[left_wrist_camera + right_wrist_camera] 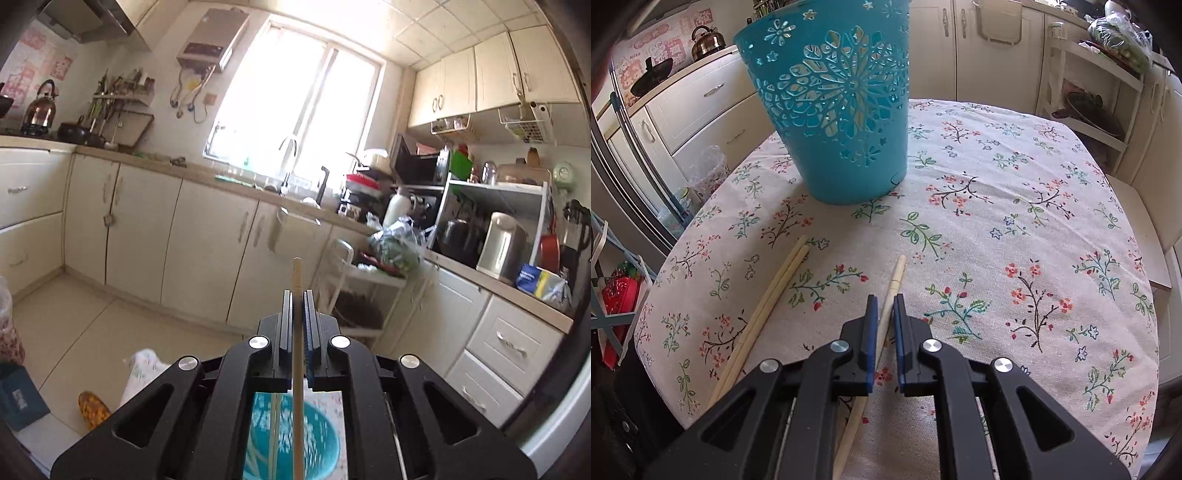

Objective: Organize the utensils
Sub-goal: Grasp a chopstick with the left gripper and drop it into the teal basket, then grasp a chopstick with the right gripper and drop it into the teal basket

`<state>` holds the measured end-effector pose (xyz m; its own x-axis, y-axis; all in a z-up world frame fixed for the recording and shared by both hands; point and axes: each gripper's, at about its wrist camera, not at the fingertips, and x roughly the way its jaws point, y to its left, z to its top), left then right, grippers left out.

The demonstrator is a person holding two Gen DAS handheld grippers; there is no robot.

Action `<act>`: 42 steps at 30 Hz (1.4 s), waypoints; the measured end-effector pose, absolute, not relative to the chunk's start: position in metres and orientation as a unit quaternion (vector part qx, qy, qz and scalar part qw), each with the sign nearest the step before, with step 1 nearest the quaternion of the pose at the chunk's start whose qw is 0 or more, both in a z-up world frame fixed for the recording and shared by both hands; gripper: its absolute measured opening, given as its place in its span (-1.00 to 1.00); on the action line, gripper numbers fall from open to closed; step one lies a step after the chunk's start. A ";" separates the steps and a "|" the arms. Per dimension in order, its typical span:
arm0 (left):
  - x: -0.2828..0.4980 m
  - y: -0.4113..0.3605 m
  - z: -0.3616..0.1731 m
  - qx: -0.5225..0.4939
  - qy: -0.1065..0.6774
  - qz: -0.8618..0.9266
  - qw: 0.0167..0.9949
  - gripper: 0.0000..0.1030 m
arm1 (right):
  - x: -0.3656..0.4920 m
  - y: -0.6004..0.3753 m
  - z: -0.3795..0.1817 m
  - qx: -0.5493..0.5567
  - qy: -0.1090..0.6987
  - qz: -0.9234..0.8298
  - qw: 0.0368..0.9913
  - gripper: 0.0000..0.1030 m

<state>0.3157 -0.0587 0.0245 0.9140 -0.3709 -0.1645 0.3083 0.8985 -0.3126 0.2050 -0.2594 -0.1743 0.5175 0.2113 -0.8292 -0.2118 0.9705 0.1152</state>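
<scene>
Black jaws of the left gripper (297, 295) were clenched on a chopstick (297, 280), which stuck out past the fingertips toward the kitchen cabinets while its lower length ran down over the open mouth of the teal holder (317, 435) seen below. Another thin stick already seemed to stand inside that holder. On the right side, the right gripper (884, 301) was closed around a pale chopstick (895, 275) lying on the floral cloth (1015, 184), its tip reaching beyond the jaws toward the holder (842, 110); whether it was already off the cloth could not be told. Two more chopsticks (768, 295) lay side by side just left of it, apart from the holder. The step in hand looked like dropping the left stick into the holder. Next would call for tipping it upright over the mouth, letting go, then lifting the right one.
</scene>
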 end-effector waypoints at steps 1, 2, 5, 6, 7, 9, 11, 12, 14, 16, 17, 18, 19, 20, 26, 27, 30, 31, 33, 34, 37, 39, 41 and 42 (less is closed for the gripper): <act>0.322 -0.062 0.027 -0.141 0.104 -0.169 0.970 -0.90 | 0.205 -0.260 -0.174 0.001 0.475 0.121 0.871 -0.82; 0.329 -0.066 0.029 -0.140 0.096 -0.159 0.973 -0.90 | 0.205 -0.260 -0.174 0.002 0.475 0.122 0.872 -0.82; 0.344 -0.069 0.027 -0.143 0.084 -0.136 0.977 -0.90 | 0.205 -0.260 -0.175 0.004 0.473 0.122 0.872 -0.82; 0.350 -0.071 0.024 -0.142 0.082 -0.126 0.978 -0.90 | 0.205 -0.260 -0.175 0.005 0.473 0.122 0.873 -0.82; 0.355 -0.072 0.020 -0.143 0.082 -0.118 0.979 -0.90 | 0.205 -0.260 -0.175 0.006 0.472 0.122 0.873 -0.82; 0.364 -0.073 0.009 -0.145 0.091 -0.108 0.979 -0.90 | 0.206 -0.259 -0.176 0.006 0.472 0.122 0.873 -0.82; 0.367 -0.072 -0.003 -0.148 0.099 -0.100 0.979 -0.90 | 0.206 -0.259 -0.176 0.006 0.471 0.122 0.874 -0.82; 0.367 -0.071 -0.008 -0.147 0.104 -0.099 0.979 -0.90 | 0.206 -0.259 -0.176 0.006 0.471 0.122 0.874 -0.82; 0.364 -0.072 -0.018 -0.140 0.109 -0.094 0.980 -0.90 | 0.206 -0.259 -0.176 0.005 0.470 0.122 0.874 -0.82; 0.359 -0.073 -0.025 -0.132 0.110 -0.091 0.981 -0.90 | 0.207 -0.259 -0.177 0.004 0.469 0.122 0.874 -0.82; 0.357 -0.074 -0.029 -0.127 0.111 -0.091 0.982 -0.90 | 0.207 -0.258 -0.176 0.004 0.469 0.122 0.875 -0.82; 0.354 -0.074 -0.033 -0.123 0.114 -0.092 0.982 -0.90 | 0.206 -0.258 -0.176 0.005 0.469 0.122 0.875 -0.82; 0.353 -0.074 -0.037 -0.119 0.119 -0.094 0.981 -0.90 | 0.206 -0.258 -0.176 0.005 0.469 0.122 0.875 -0.82; 0.352 -0.074 -0.042 -0.119 0.124 -0.094 0.981 -0.90 | 0.206 -0.258 -0.176 0.005 0.469 0.123 0.875 -0.82; 0.343 -0.072 -0.056 -0.100 0.152 -0.103 0.978 -0.90 | 0.207 -0.259 -0.176 0.004 0.469 0.123 0.875 -0.81; 0.340 -0.072 -0.058 -0.094 0.156 -0.104 0.978 -0.90 | 0.207 -0.259 -0.176 0.005 0.469 0.124 0.874 -0.80; 0.332 -0.068 -0.059 -0.084 0.166 -0.108 0.977 -0.81 | 0.208 -0.259 -0.176 0.011 0.472 0.131 0.872 -0.70; 0.328 -0.066 -0.059 -0.083 0.170 -0.108 0.976 -0.65 | 0.207 -0.260 -0.175 0.013 0.473 0.134 0.871 -0.65; 0.317 -0.057 -0.057 -0.084 0.169 -0.102 0.977 -0.29 | 0.206 -0.260 -0.175 0.016 0.475 0.136 0.870 -0.62; 0.312 -0.051 -0.056 -0.086 0.165 -0.097 0.978 -0.11 | 0.206 -0.259 -0.174 0.014 0.475 0.134 0.870 -0.62; 0.292 -0.031 -0.054 -0.098 0.161 -0.087 0.978 0.09 | 0.201 -0.256 -0.174 -0.003 0.473 0.127 0.872 -0.63; 0.282 -0.017 -0.056 -0.106 0.162 -0.078 0.978 0.20 | 0.198 -0.252 -0.175 -0.022 0.471 0.118 0.874 -0.66; 0.269 0.001 -0.064 -0.121 0.166 -0.060 0.977 0.37 | 0.195 -0.248 -0.175 -0.040 0.469 0.110 0.875 -0.67; 0.266 0.008 -0.070 -0.127 0.171 -0.054 0.976 0.40 | 0.194 -0.247 -0.175 -0.044 0.469 0.108 0.875 -0.68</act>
<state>0.2657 0.0082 -0.0700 0.9357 -0.1489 -0.3199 0.0624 0.9621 -0.2654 0.1940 -0.2470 -0.1747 0.5361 0.1483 -0.8310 -0.2301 0.9728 0.0252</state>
